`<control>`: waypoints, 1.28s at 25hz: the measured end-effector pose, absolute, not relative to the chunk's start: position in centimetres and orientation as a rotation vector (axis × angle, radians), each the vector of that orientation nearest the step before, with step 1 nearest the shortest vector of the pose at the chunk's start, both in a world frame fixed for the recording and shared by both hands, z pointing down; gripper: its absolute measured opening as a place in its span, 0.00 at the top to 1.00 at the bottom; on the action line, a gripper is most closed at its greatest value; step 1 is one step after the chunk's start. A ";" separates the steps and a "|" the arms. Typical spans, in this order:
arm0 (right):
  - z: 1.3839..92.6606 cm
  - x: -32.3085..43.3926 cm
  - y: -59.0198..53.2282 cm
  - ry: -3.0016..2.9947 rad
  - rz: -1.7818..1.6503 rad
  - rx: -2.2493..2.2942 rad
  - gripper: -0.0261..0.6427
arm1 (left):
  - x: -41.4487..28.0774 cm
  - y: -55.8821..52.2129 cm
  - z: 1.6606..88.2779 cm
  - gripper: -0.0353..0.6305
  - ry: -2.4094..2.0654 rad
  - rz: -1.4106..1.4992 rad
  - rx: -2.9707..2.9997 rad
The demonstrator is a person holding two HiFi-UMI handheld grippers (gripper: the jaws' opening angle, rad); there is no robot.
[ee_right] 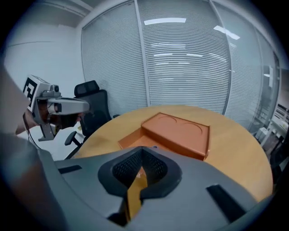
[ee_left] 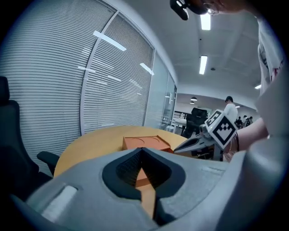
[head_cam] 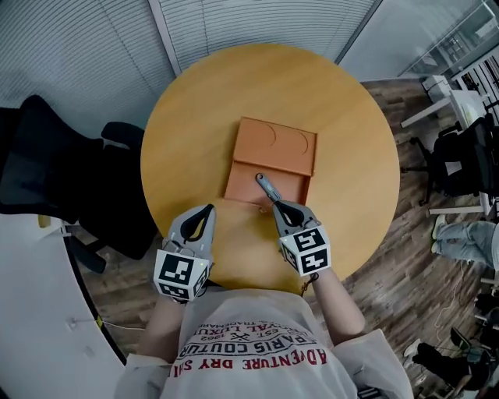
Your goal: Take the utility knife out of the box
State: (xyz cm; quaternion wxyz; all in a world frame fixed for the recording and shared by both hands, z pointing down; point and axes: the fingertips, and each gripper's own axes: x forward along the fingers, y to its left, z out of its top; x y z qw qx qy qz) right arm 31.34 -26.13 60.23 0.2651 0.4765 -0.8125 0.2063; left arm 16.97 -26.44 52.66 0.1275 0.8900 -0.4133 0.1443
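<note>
An orange box lies in the middle of the round wooden table, its lid slid back so the near part is open. A grey utility knife lies slantwise in that open part. My right gripper is shut and empty, its tips just at the box's near edge, close to the knife's near end. My left gripper is shut and empty, over bare table left of the box's near corner. The box lies ahead in the right gripper view; there the jaws hide the knife.
A black office chair stands left of the table and a white desk lies at the lower left. More chairs and desks stand to the right. Slatted blinds run behind the table.
</note>
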 end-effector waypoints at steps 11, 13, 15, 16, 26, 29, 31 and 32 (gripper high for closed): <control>69.0 31.0 -30.9 -1.992 0.635 0.953 0.75 | 14.4 -26.9 56.3 0.95 -1.293 0.465 2.441; 70.1 31.0 -31.7 -1.959 0.645 0.918 0.75 | 14.1 -27.0 56.8 0.95 -1.293 0.476 2.421; 70.7 30.9 -32.1 -1.936 0.640 0.896 0.76 | 14.0 -27.2 56.9 0.95 -1.293 0.477 2.413; 70.9 30.8 -32.1 -1.923 0.636 0.882 0.76 | 14.0 -27.2 56.9 0.95 -1.292 0.476 2.410; 72.8 31.0 -32.4 -1.826 0.648 0.887 0.76 | 14.8 -27.2 56.7 0.95 -1.281 0.471 2.403; 72.9 30.8 -32.4 -1.821 0.660 0.887 0.76 | 14.7 -27.3 56.3 0.95 -1.283 0.459 2.407; 72.8 30.9 -32.5 -1.821 0.648 0.888 0.76 | 14.8 -27.4 56.1 0.95 -1.279 0.452 2.414; 72.7 30.8 -32.6 -1.823 0.640 0.890 0.76 | 14.8 -27.4 56.0 0.96 -1.277 0.450 2.417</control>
